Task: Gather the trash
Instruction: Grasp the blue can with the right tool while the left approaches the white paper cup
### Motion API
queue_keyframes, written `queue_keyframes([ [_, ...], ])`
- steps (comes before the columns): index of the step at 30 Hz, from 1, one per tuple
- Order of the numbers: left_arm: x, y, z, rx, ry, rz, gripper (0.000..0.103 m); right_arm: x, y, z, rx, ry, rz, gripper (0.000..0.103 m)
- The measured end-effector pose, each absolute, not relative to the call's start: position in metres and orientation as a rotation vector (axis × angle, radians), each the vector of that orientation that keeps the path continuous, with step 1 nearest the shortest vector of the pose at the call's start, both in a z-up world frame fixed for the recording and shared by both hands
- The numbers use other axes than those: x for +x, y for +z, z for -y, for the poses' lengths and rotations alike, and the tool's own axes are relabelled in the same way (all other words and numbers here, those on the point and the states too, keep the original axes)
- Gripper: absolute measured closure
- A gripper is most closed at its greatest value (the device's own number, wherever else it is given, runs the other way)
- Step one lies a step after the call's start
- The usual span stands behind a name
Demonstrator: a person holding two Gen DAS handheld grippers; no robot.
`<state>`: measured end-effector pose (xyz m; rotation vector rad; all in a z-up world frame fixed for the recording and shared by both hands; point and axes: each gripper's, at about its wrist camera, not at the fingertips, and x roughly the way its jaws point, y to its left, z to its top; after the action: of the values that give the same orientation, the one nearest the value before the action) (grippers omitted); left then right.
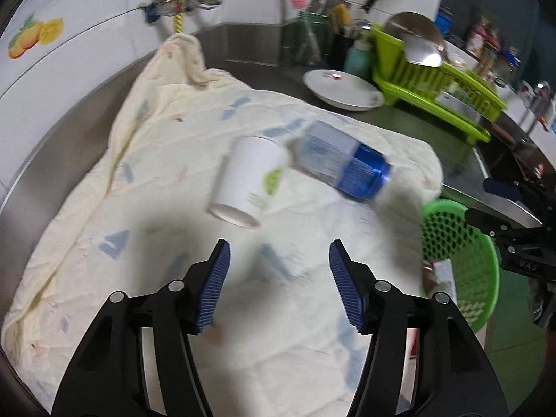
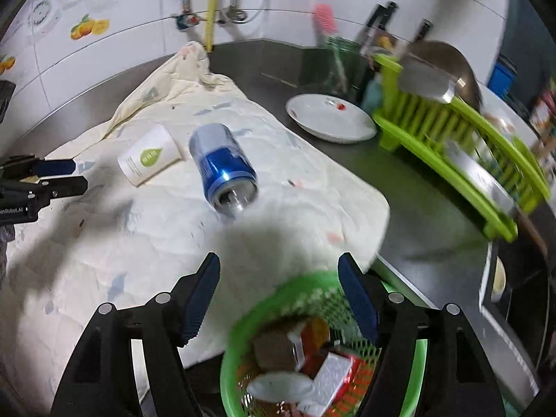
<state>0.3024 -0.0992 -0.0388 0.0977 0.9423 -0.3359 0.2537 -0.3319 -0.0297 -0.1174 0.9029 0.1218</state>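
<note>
Green basket [image 2: 410, 365] contents, perhaps wrappers, clear only from right wrist, both grippers' fingers spread.

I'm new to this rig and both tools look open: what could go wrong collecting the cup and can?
The can lies on its side on the soft cloth, so a nudge may roll it. The cup lies right against it; grabbing one may knock the other. The basket already holds trash, so drops could bounce out.

Cup, can on cloth; basket at the edge.
White paper cup [image 2: 150, 159] and blue can [image 2: 222, 166] lay on their sides, side by side; green basket [image 2: 413, 365] held wrappers.
</note>
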Motion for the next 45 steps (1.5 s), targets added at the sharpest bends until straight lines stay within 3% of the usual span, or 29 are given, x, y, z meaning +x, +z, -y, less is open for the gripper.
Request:
queue_keyframes([
  [1,0.309,-0.038,0.094,0.095,-0.324,-0.945,0.034,0.261,-0.029,0.328,-0.124,0.132,-0.907,0.034],
  [6,0.331,-0.037,0.085,0.101,-0.31,-0.941,0.033,0.297,-0.026,0.302,-0.197,0.179,-0.928,0.032],
  [10,0.347,-0.036,0.085,0.12,-0.303,-0.94,0.025,0.321,-0.03,0.289,-0.228,0.202,-0.948,0.03],
  [36,0.397,-0.058,0.092,0.155,-0.382,-0.97,0.019,0.423,-0.079,0.259,-0.247,0.286,-1.092,0.029],
  [45,0.408,-0.071,0.108,0.191,-0.4,-0.993,0.019,0.421,-0.084,0.263,-0.216,0.311,-1.11,0.045],
])
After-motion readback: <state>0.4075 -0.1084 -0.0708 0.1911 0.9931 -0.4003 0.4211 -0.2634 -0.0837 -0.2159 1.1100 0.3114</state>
